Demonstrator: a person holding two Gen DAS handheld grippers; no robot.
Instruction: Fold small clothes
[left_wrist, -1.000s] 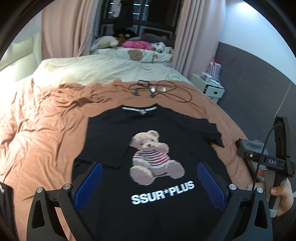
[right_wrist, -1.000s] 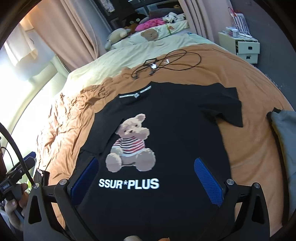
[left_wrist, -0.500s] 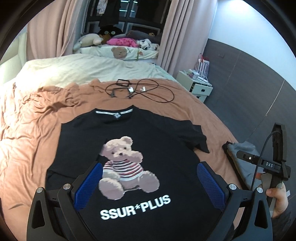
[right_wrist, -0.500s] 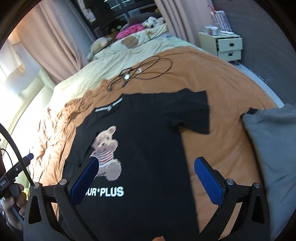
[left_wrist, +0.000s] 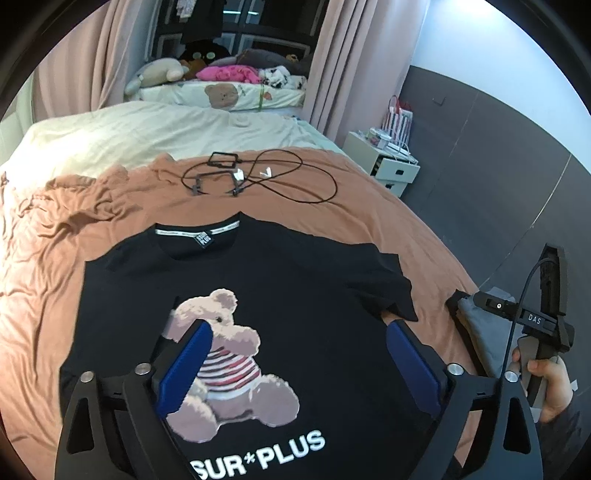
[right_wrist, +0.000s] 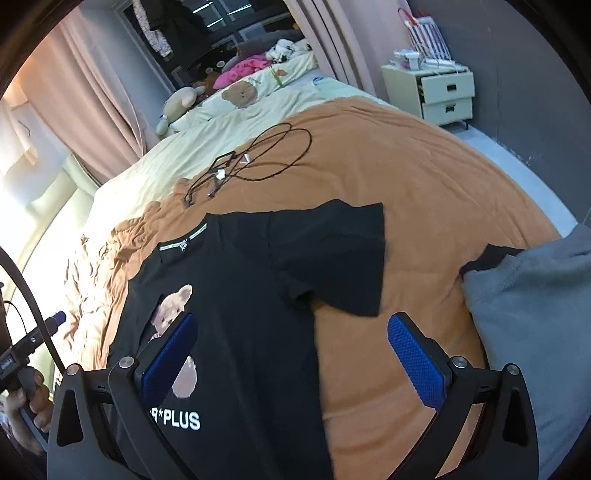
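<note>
T-shirt (left_wrist: 295, 314) flat on bedspread (left_wrist: 55, 277); both tongs (left_wrist: 295, 369) (right_wrist: 291, 358) gaping, empty.

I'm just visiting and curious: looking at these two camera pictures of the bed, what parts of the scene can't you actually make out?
- Black T-shirt: its hem is cut off by the bottom edge in both views, behind the open left gripper and open right gripper.
- Its left sleeve: hidden, apparently tucked under, in the left wrist view.
- Grey garment: runs off the right edge in the right wrist view.
- Items on the nightstand: too small to identify.
</note>
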